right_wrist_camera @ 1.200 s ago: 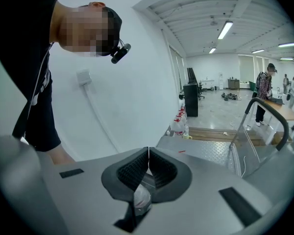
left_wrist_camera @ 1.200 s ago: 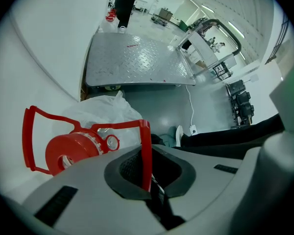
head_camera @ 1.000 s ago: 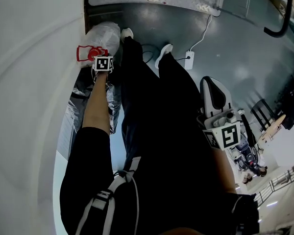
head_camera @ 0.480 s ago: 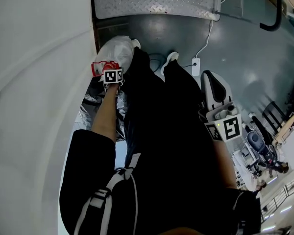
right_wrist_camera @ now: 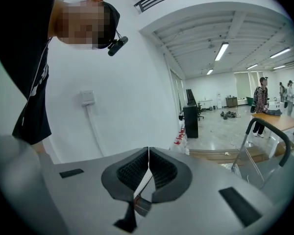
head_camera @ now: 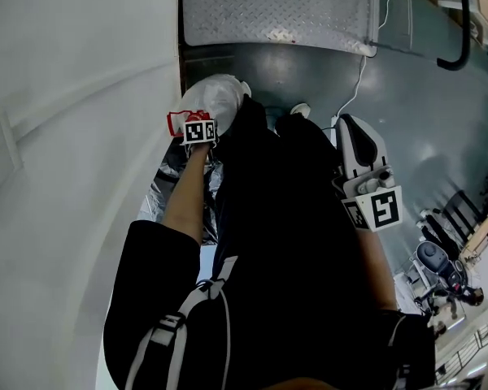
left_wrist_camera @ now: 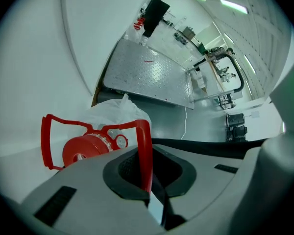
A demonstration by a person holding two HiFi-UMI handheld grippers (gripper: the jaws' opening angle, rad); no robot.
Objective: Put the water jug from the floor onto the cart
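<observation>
The water jug is a clear, whitish bottle with a red cap and a red carry handle. It hangs by the white wall, just short of the cart's diamond-plate deck. My left gripper points steeply down and is shut on the red handle, whose bar runs between the pads. My right gripper is held off to the right of the person's legs. In the right gripper view it is shut with nothing in it.
The cart's black push handle rises at the far right. A white cable and adapter lie on the grey floor near the feet. Crumpled silver sheeting lies along the wall. People stand far off in the hall.
The left gripper has lifted the jug by its handle, and it now hangs closer to the cart deck. The right gripper has risen a little too.
</observation>
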